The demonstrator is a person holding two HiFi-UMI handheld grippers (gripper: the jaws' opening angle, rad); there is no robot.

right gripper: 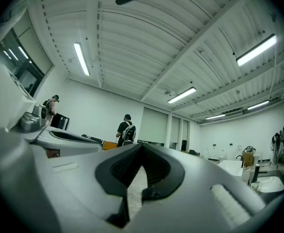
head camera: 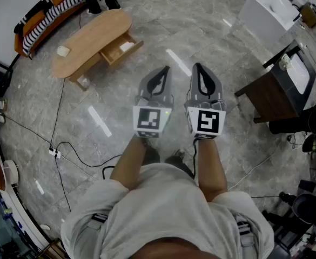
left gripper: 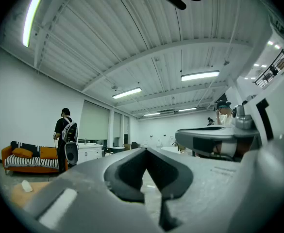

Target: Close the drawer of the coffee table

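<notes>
— Which step is this?

— The approach, I'd judge; nothing is touched yet. The left claw (head camera: 161, 70) and the right claw (head camera: 197, 67) are held side by side in front of the person. Both have their jaws pressed together with nothing between them, and each claw's own view shows only the room beyond its tips.

— And the drawer?

— The drawer (head camera: 121, 48) stands pulled out of the coffee table (head camera: 95, 36), at about eleven o'clock from the claws and well apart from them. Its front faces roughly five o'clock, towards the person.

— So what's next?

— Probably walk in towards eleven o'clock, lower one claw and set its closed tips on the middle of the drawer front. Then push straight back along the runners. An off-centre push could skew it.

— Room to move?

— The grey floor (head camera: 120, 90) between is bare. A cable (head camera: 66, 144) trails at eight o'clock, off the path. A dark wooden vanity (head camera: 266, 99) sits at three o'clock, well off. Beyond the table an orange sofa (head camera: 41, 18) stands near its far side.
</notes>
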